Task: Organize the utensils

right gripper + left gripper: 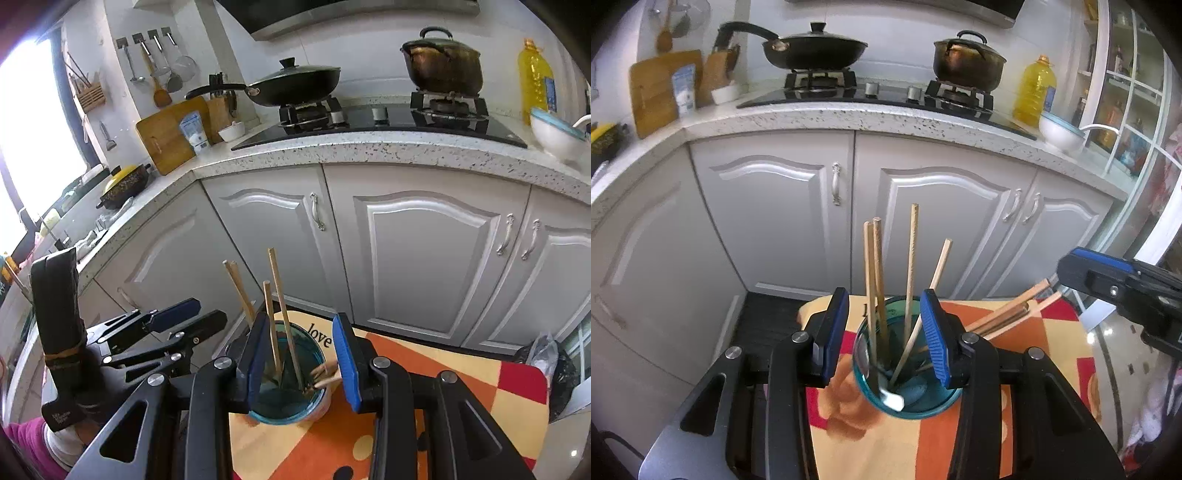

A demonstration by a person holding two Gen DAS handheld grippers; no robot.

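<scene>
four chopsticks stand in the blue glass cup on our patterned cloth; cup sits between the left gripper pads, jaws apart, gripping nothing; right gripper also parted, straddling the cup; more chopsticks lie beside.

The right claw's finger hides most of the loose chopsticks.

Chopsticks stand in a glass cup on a cloth-covered table before the cabinets.
</scene>
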